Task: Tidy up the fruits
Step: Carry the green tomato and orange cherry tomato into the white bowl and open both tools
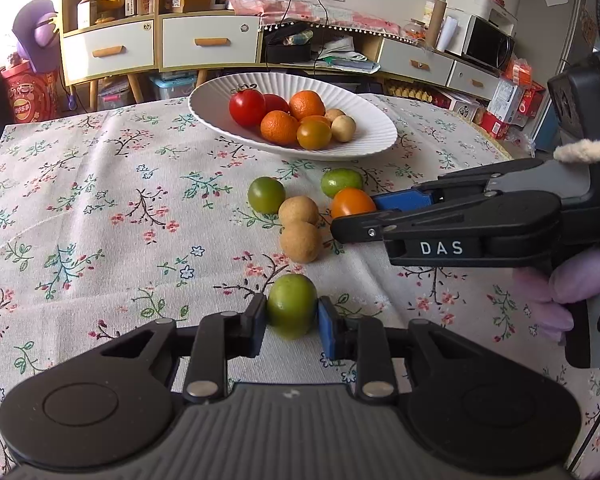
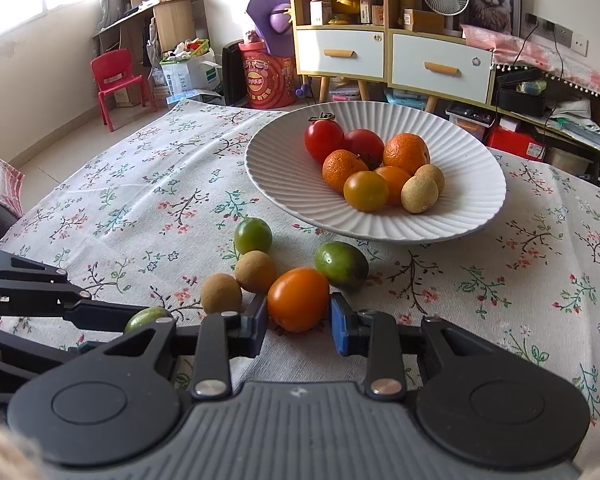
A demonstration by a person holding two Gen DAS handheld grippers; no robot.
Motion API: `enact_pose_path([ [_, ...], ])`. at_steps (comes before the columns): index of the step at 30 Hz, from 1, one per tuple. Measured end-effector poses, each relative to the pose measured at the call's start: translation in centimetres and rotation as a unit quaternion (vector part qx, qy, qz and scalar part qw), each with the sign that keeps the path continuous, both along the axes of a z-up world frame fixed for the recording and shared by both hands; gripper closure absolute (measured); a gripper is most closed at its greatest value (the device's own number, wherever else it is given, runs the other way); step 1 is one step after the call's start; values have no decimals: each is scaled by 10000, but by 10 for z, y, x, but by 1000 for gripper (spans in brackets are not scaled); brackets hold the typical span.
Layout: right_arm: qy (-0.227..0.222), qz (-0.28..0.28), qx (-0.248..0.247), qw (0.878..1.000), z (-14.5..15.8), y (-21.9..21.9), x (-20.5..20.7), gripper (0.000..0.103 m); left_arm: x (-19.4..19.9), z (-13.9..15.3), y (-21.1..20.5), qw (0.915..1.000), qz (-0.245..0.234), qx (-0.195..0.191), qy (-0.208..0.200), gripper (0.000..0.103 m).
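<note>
Looking from the left wrist, the left gripper [image 1: 292, 316] has its jaws clenched on a green fruit [image 1: 292, 310] low over the surface [image 1: 100, 220], with the white plate [image 1: 364, 144] straight ahead. From the right wrist, the right gripper [image 2: 299, 320] has its jaws pressed on both sides of an orange tomato [image 2: 298, 298], its long axis across them, and the plate lies ahead, slightly right.

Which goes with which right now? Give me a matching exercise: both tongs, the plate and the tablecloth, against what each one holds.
Column one:
1. left tongs
2. right tongs
3. white plate
4. tablecloth

Column two:
A. red tomatoes and mandarins
B. green fruit, gripped
C. two tan fruits, lying loose
D. orange tomato, pinched between the pads

Pairs: 1-B, 2-D, 3-A, 4-C
</note>
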State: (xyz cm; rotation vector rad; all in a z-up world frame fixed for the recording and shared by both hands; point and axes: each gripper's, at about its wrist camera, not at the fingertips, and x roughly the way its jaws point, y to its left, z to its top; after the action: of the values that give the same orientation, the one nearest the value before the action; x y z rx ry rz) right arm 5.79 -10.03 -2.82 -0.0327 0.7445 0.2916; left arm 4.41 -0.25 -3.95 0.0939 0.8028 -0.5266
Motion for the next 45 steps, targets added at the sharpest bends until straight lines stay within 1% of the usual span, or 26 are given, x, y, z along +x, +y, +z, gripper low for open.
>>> enact_pose_path([
  [6, 14, -50, 26, 10000, 3, -6, -3, 74, 3, 1, 3, 9999, 64, -89, 81, 83],
  [12, -9, -81, 79, 9999, 7, -8, -5, 74, 3, 5, 4, 9998, 95, -135, 72, 83],
  [18, -62, -96, 154, 9998, 16, -10, -7, 74, 7, 15, 7, 9996, 137, -265, -19, 83],
  [25, -239, -328, 323, 9987, 32, -24, -5, 74, 16, 28, 4, 9985, 261, -466, -68, 83],
  [32, -325, -621, 459, 9965, 41, -45, 11, 74, 27, 42, -10, 9988, 162, -342, -298, 83],
  [37, -384, -767, 419, 9954, 43, -57, 22, 74, 49, 50, -28, 9985, 99, -288, -455, 83],
  [41, -360, -801, 350, 9955, 39, -62, 31, 74, 68, 50, -44, 9986, 51, -176, -496, 83],
  [45, -344, -812, 265, 9958, 34, -65, 39, 74, 84, 47, -55, 9989, 93, -85, -444, 83],
])
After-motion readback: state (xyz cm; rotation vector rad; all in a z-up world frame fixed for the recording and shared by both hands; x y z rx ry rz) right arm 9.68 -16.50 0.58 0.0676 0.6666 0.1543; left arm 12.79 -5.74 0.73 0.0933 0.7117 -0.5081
